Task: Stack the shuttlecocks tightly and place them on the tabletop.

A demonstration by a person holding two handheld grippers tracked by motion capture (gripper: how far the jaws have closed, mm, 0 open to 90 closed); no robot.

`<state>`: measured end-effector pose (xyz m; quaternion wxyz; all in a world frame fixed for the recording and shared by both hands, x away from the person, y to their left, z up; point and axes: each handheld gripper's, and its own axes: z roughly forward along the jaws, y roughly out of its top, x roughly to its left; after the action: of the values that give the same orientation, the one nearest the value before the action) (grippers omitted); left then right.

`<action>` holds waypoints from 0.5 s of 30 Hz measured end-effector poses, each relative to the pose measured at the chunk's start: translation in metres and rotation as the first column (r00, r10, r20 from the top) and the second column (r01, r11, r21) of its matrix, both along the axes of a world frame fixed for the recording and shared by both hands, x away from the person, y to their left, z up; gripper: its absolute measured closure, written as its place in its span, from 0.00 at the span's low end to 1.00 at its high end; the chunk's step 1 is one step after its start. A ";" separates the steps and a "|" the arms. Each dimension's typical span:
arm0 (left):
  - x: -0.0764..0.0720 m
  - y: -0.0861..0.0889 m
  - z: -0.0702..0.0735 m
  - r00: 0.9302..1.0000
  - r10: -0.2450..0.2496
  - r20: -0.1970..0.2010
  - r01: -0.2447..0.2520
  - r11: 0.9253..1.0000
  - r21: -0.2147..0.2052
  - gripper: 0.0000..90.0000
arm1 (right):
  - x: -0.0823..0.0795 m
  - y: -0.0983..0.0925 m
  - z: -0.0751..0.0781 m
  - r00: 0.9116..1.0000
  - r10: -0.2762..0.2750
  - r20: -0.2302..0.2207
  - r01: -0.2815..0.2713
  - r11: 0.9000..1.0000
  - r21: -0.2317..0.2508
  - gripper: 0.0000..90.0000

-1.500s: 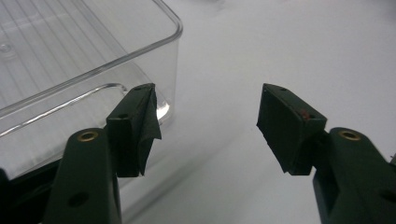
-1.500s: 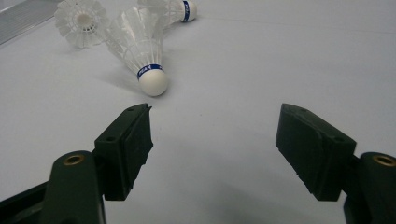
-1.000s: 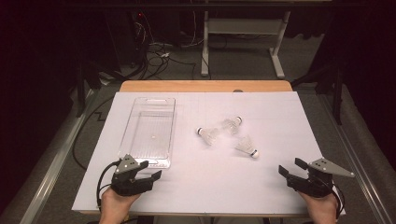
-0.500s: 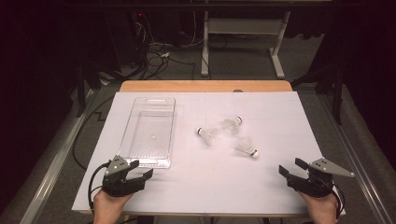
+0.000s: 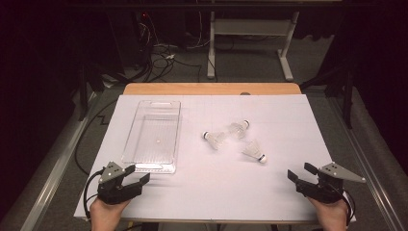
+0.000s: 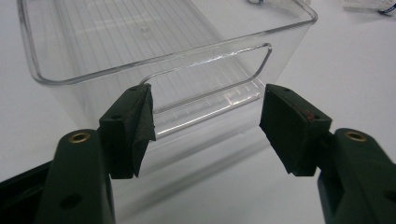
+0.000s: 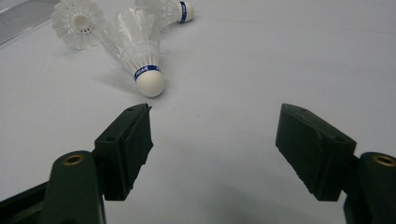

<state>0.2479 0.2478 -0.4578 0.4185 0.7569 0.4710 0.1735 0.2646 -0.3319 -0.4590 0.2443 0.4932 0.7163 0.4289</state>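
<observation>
A clear plastic bin [image 5: 154, 134] lies left of centre on the white table; its near end wall [image 6: 187, 74] rises just beyond my open left gripper [image 6: 205, 126], which sits at the near left [image 5: 137, 175] with nothing between its jaws. Three white shuttlecocks lie in the middle: one [image 5: 214, 139] left, one [image 5: 238, 129] behind, one [image 5: 253, 151] nearest the right side. My right gripper [image 5: 300, 172] rests open at the near right. In the right gripper view the nearest shuttlecock [image 7: 137, 58] lies just ahead of the open right gripper [image 7: 212, 140], cork toward it.
The white sheet [image 5: 288, 115] covers the table, with a wooden edge [image 5: 211, 88] at the back. Cables and a desk frame [image 5: 250, 43] stand on the dark floor beyond. Hands hold both grippers at the near edge.
My left gripper has drawn back toward the near left corner, away from the bin's near end. The right gripper has stayed put.
</observation>
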 end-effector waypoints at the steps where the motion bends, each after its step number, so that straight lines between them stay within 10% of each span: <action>1: -0.001 0.001 -0.001 1.000 0.004 0.001 -0.004 1.000 -0.003 0.39 | 0.000 0.000 0.000 1.000 0.002 0.001 -0.002 1.000 -0.003 0.30; 15: -0.005 0.017 -0.005 0.999 0.054 0.004 -0.054 0.998 -0.029 0.38 | 0.011 0.015 0.009 0.997 0.064 -0.031 -0.064 0.998 0.007 0.35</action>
<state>0.2426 0.2651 -0.4629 0.4256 0.7373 0.4927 0.1800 0.2752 -0.3169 -0.4504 0.2177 0.4774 0.7342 0.4309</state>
